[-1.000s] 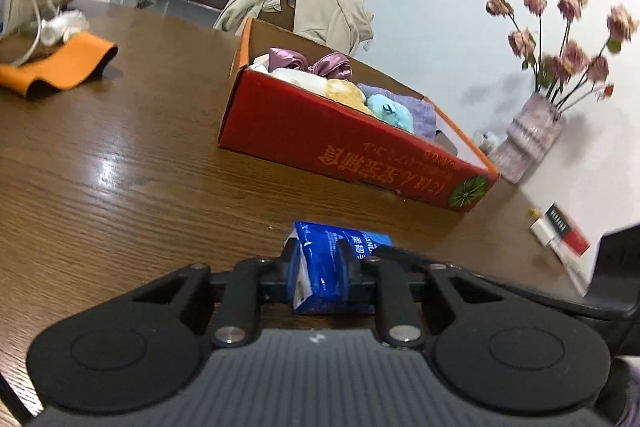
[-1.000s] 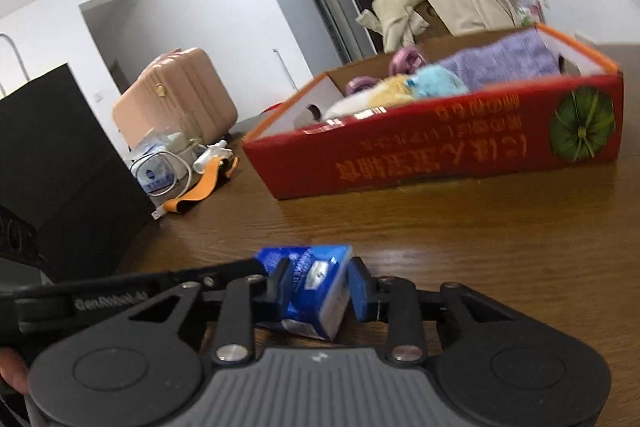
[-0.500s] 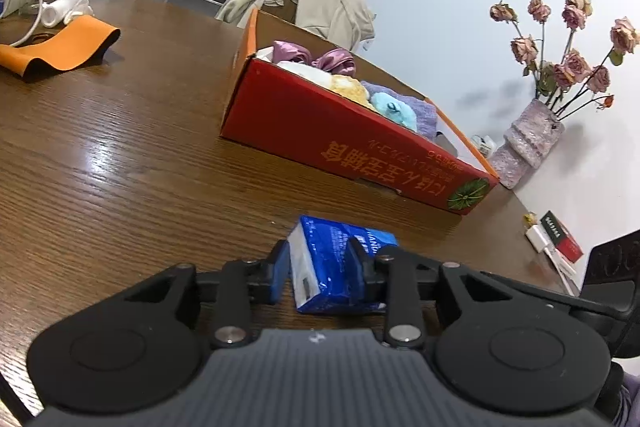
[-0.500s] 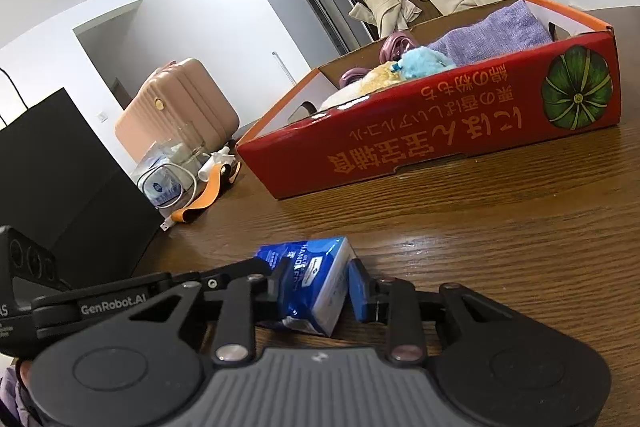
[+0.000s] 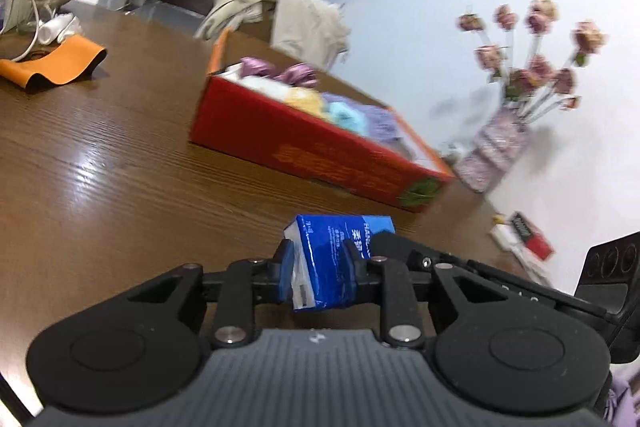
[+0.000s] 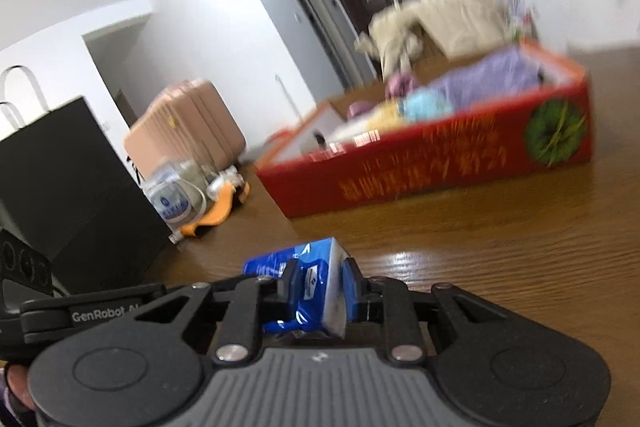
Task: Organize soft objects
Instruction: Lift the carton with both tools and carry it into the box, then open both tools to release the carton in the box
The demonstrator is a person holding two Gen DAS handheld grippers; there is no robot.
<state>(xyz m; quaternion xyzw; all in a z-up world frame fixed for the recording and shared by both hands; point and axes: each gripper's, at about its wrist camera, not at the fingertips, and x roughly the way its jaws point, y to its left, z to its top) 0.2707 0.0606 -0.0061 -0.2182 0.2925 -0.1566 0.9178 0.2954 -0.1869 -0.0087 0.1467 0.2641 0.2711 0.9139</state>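
Note:
A blue tissue pack (image 5: 332, 255) is gripped from both ends. My left gripper (image 5: 318, 265) is shut on one end and my right gripper (image 6: 320, 287) is shut on the other end of the pack (image 6: 316, 287); together they hold it just above the wooden table (image 5: 100, 187). Beyond it stands a red cardboard box (image 5: 304, 151), holding purple, yellow, light blue and lavender soft items (image 5: 344, 115). The box also shows in the right wrist view (image 6: 440, 171), to the upper right.
An orange pad (image 5: 52, 67) with cables lies at the table's far left. A vase of dried roses (image 5: 496, 151) and a small red-and-white box (image 5: 524, 235) stand right of the red box. A black bag (image 6: 68, 195), a suitcase (image 6: 188, 131) and a draped chair (image 5: 280, 15) surround the table.
Both grippers have lifted the tissue pack off the table and moved it; the views are now motion-blurred. The red box looks slightly farther away in the left wrist view.

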